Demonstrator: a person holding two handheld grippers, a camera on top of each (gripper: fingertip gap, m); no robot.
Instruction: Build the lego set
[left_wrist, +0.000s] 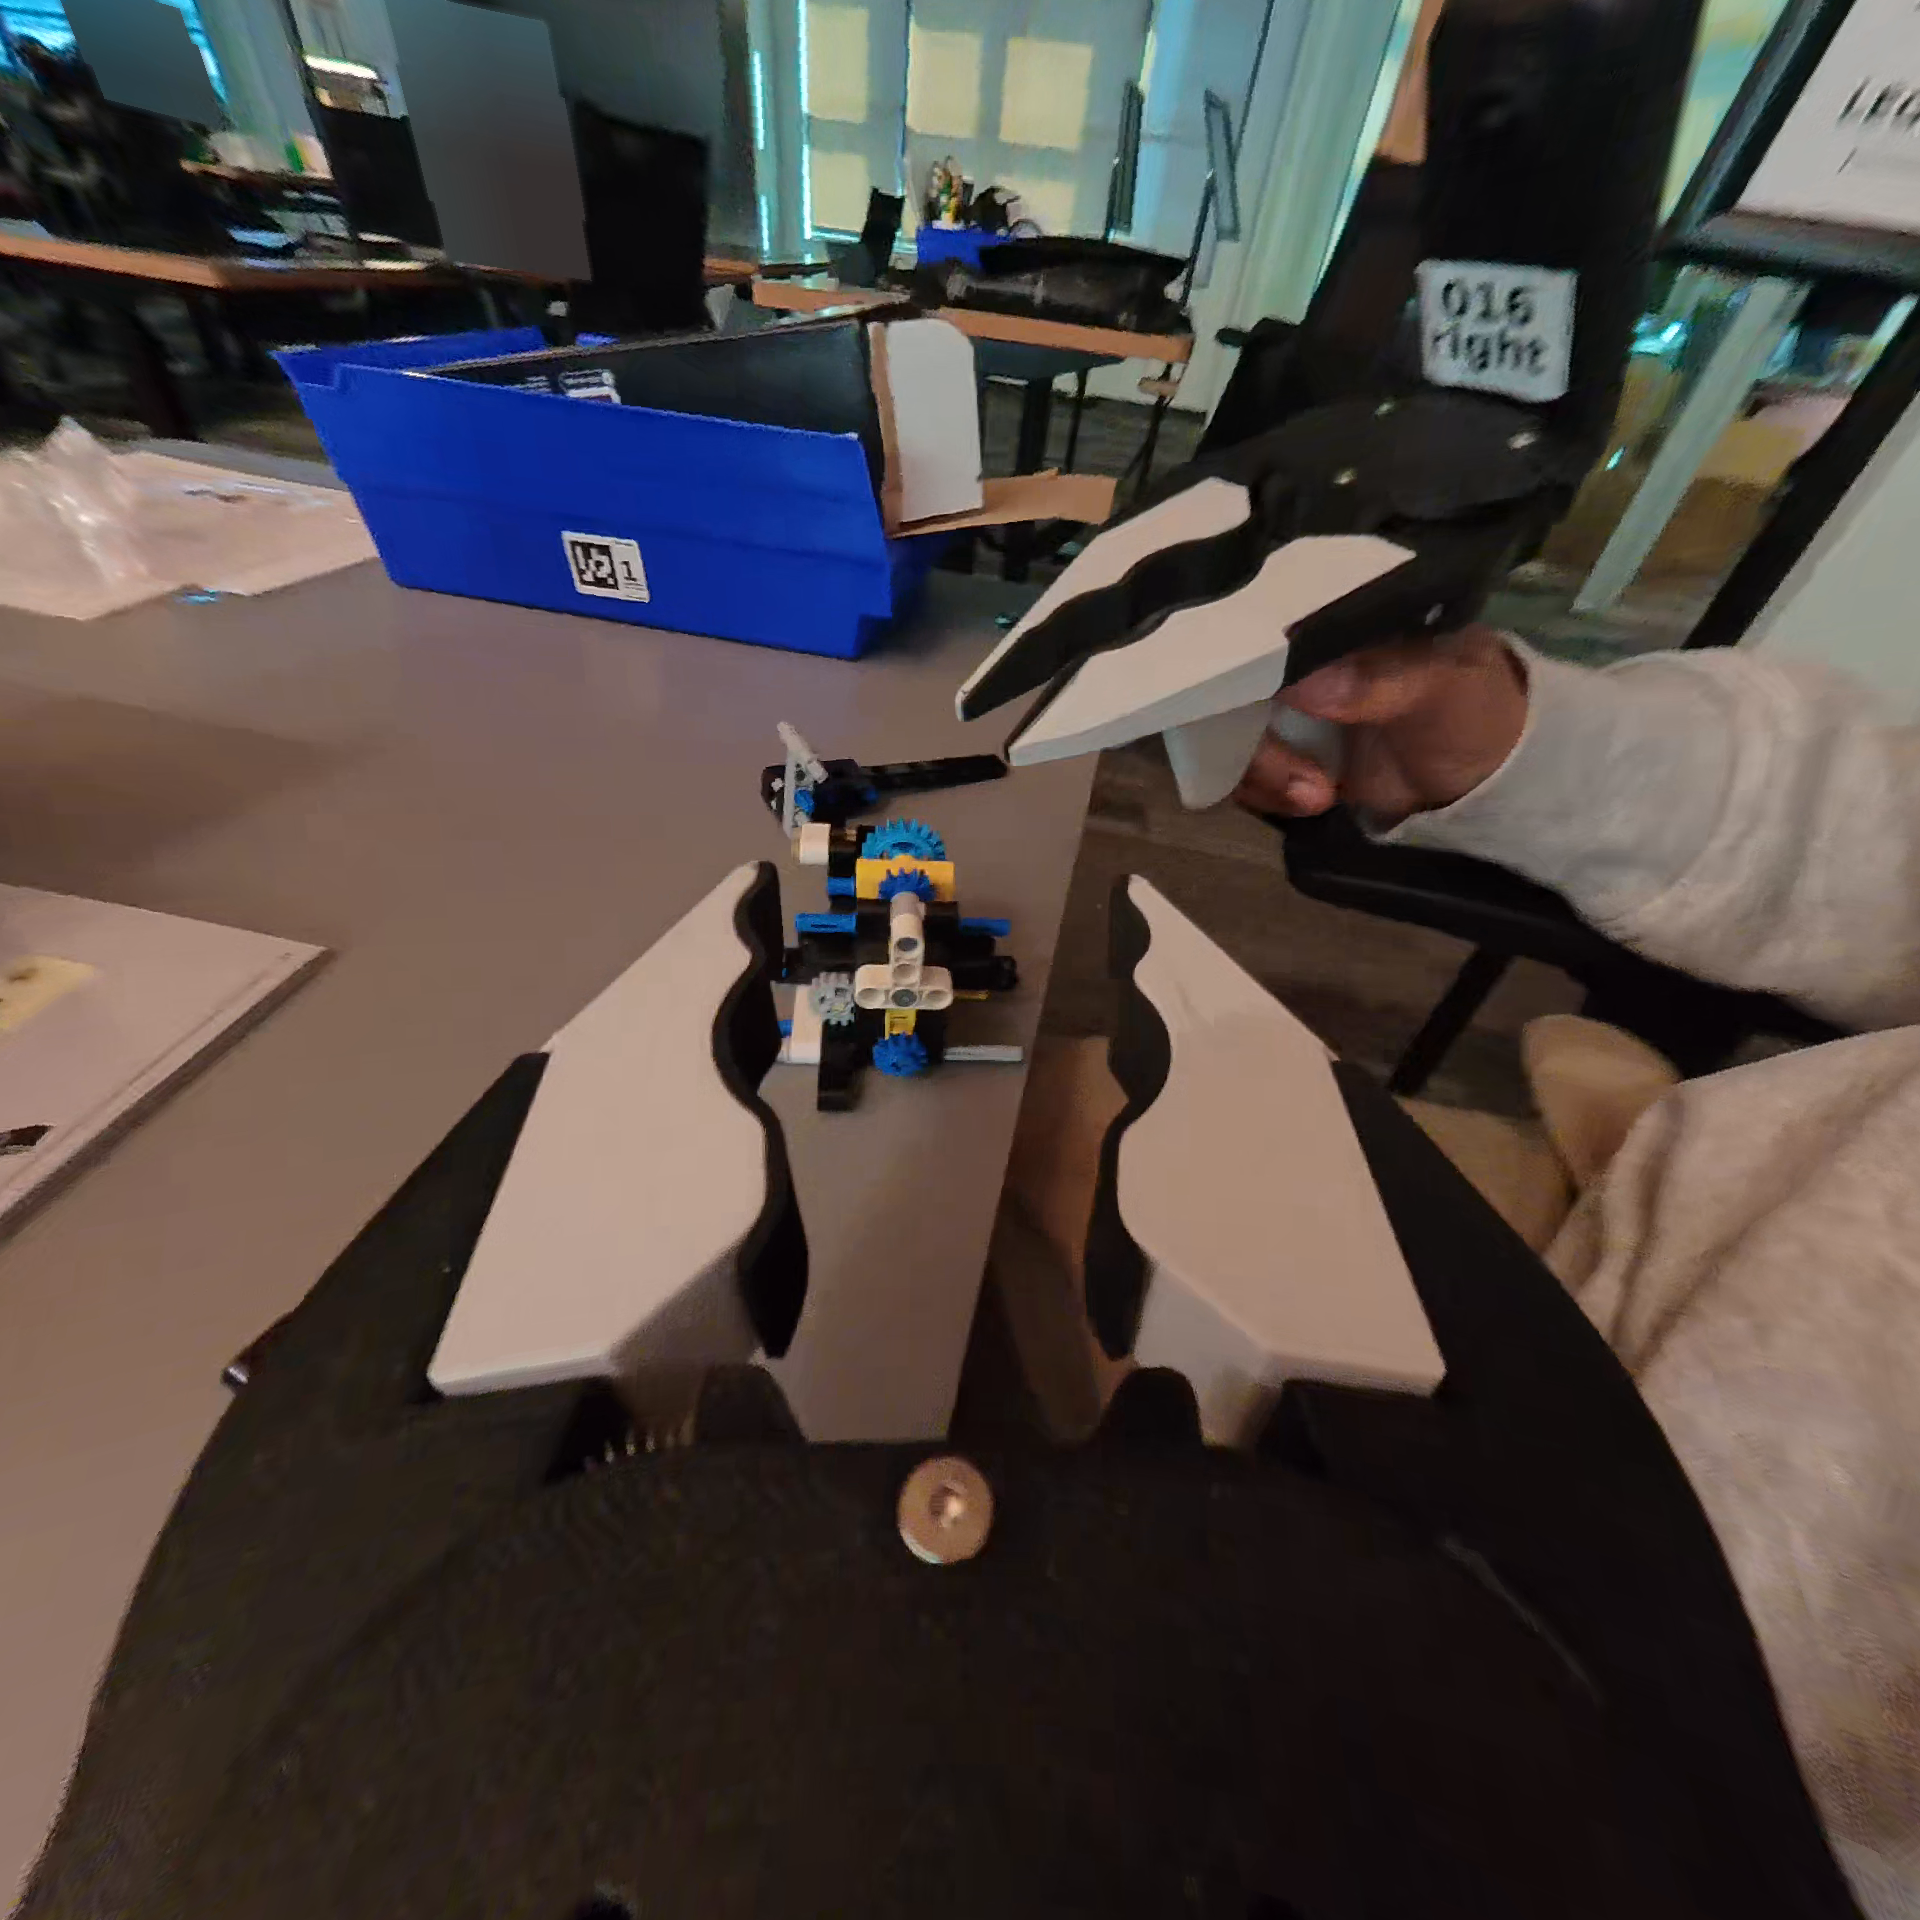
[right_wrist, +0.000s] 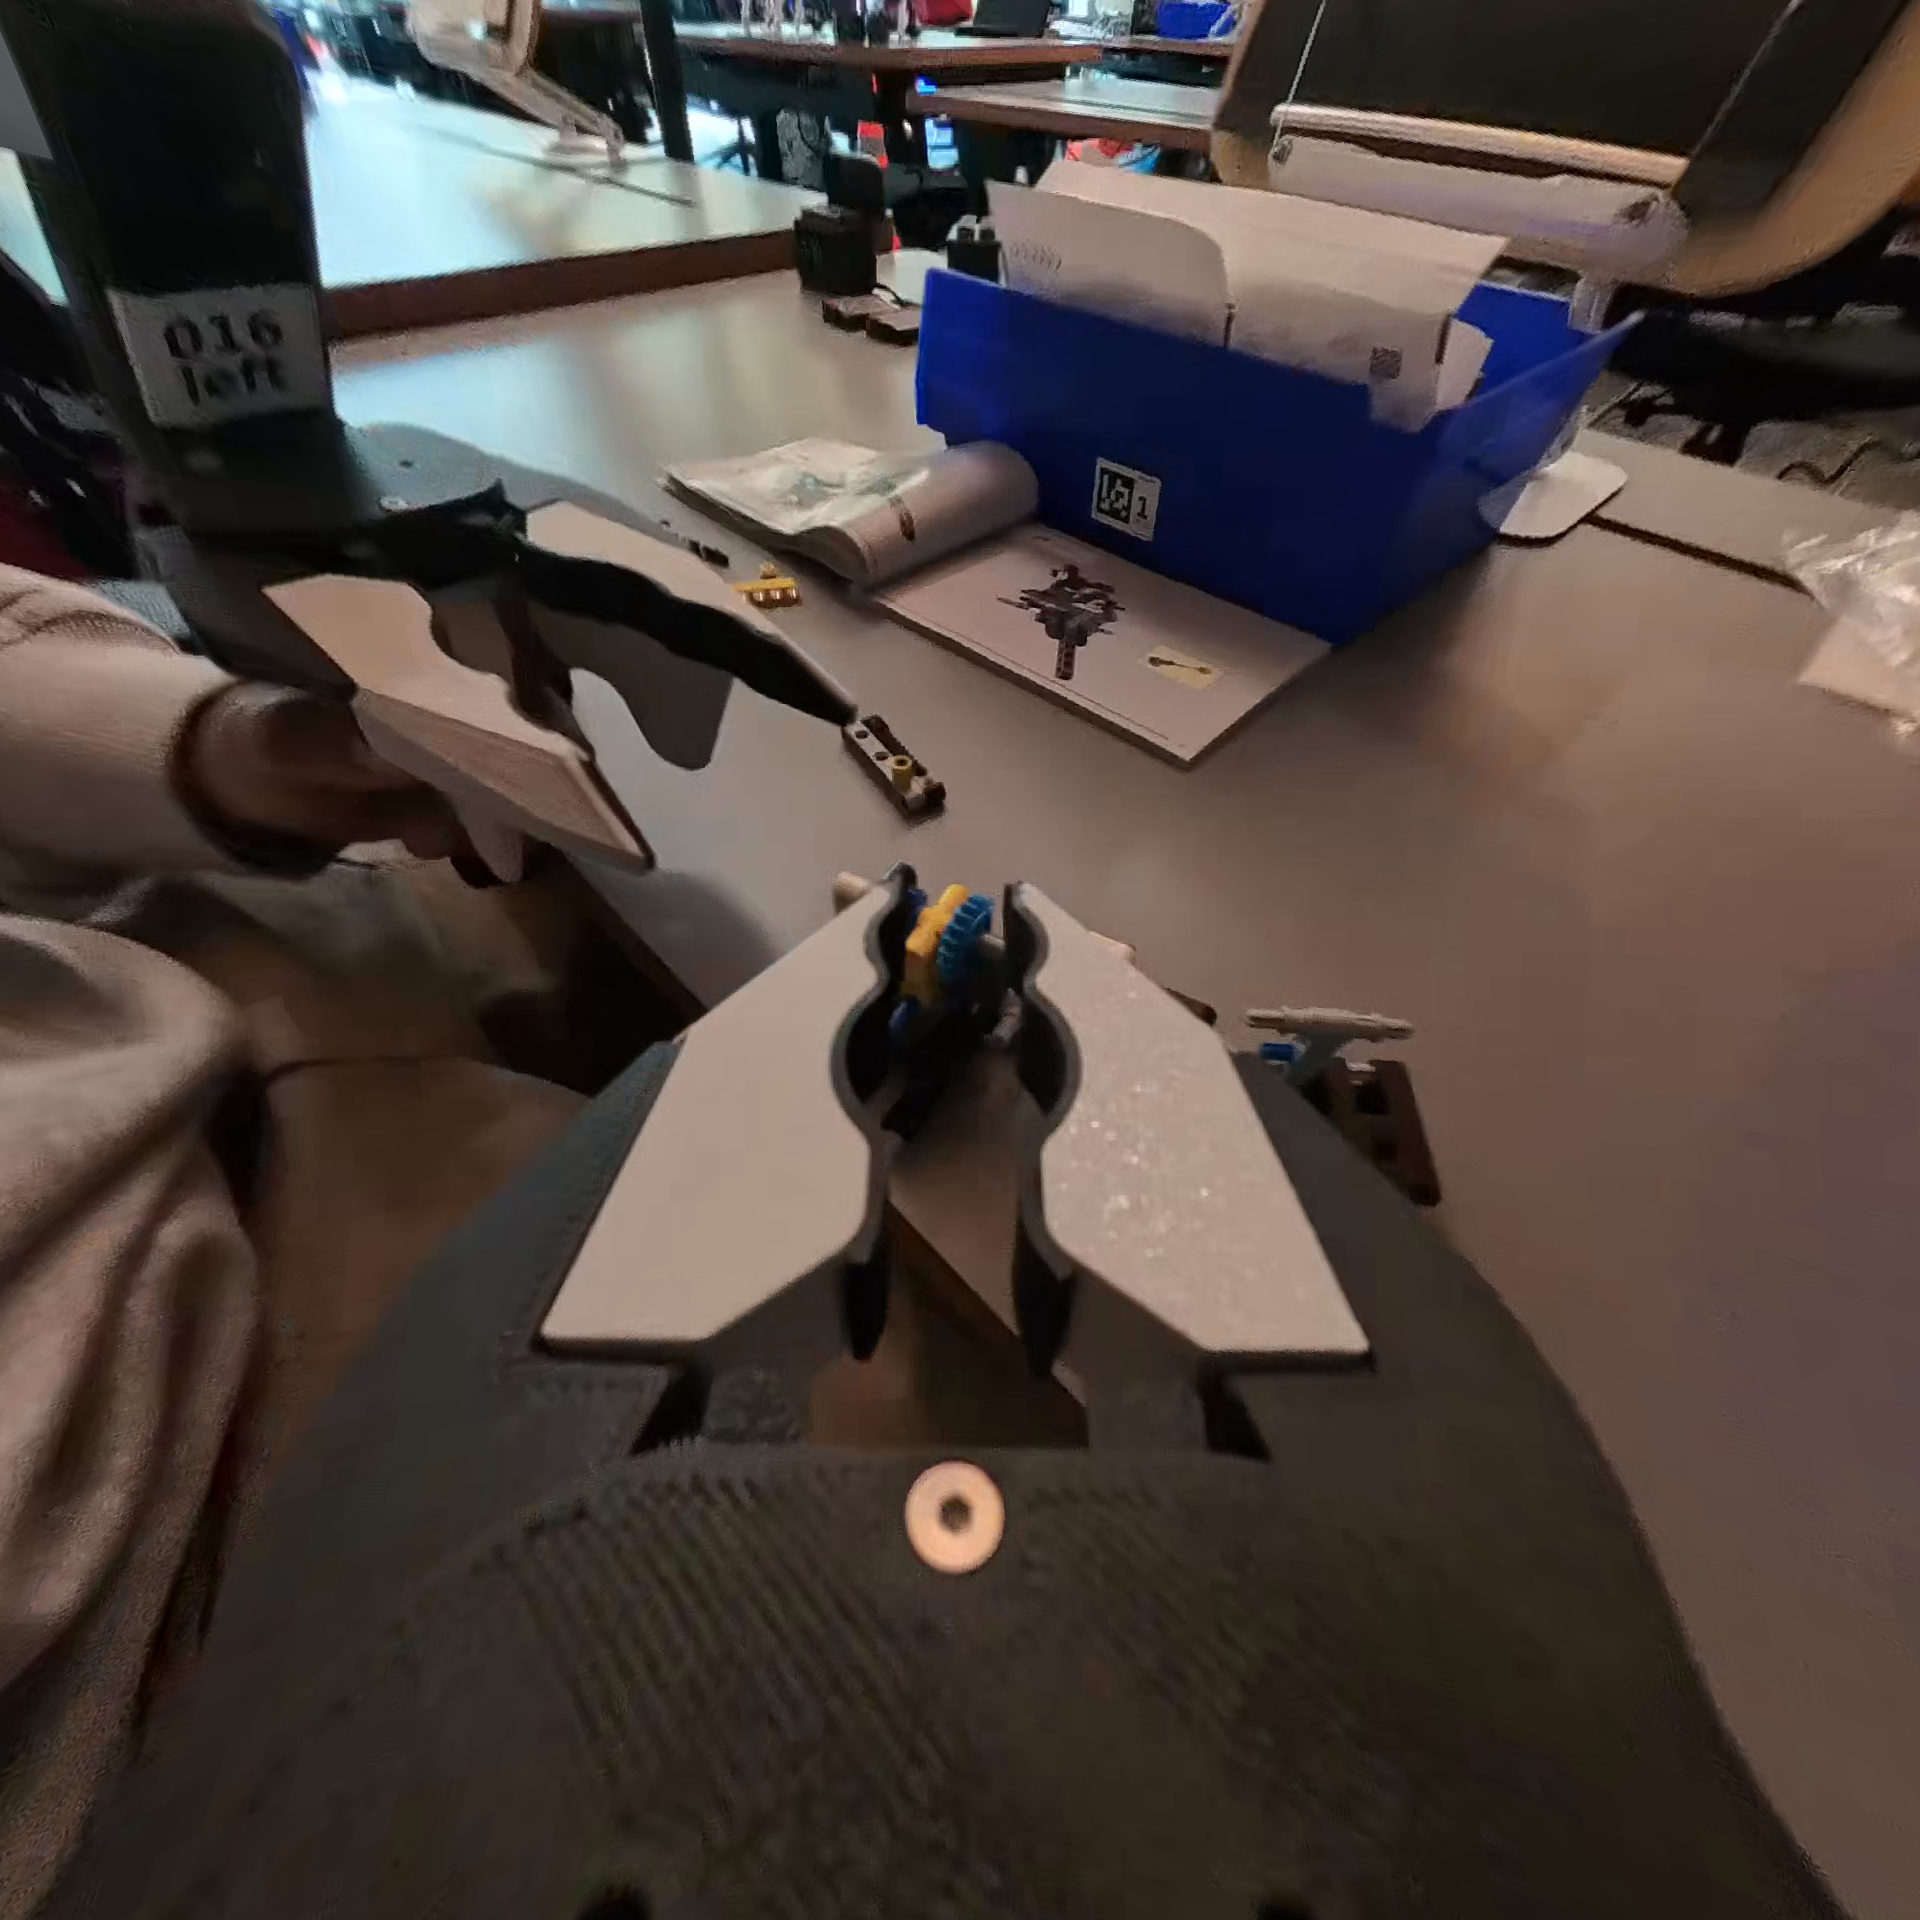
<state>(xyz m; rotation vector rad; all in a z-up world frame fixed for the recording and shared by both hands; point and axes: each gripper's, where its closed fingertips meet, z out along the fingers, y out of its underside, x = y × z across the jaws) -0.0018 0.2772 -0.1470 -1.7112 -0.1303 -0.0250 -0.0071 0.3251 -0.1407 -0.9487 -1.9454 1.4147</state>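
A: Left wrist view: left gripper (left_wrist: 940, 894) spread wide, holding nothing. Lego assembly (left_wrist: 899, 961) sits on the grey table (left_wrist: 416, 790) near its edge, just ahead between the fingers, long axis running away. Right gripper (left_wrist: 992, 732) nearly closed, empty, hovering beyond.

B: Right wrist view: right gripper (right_wrist: 951, 909) narrow, assembly (right_wrist: 940, 961) seen through the gap; contact unclear. Blue bin (right_wrist: 1247, 468), manual (right_wrist: 1101, 644) behind. Office room.

Between the right gripper (right_wrist: 951, 909) jaws, most of the lego model (right_wrist: 940, 966) is hidden. Beyond their right side, a blurred dark lego piece (right_wrist: 1371, 1117) is partly covered.
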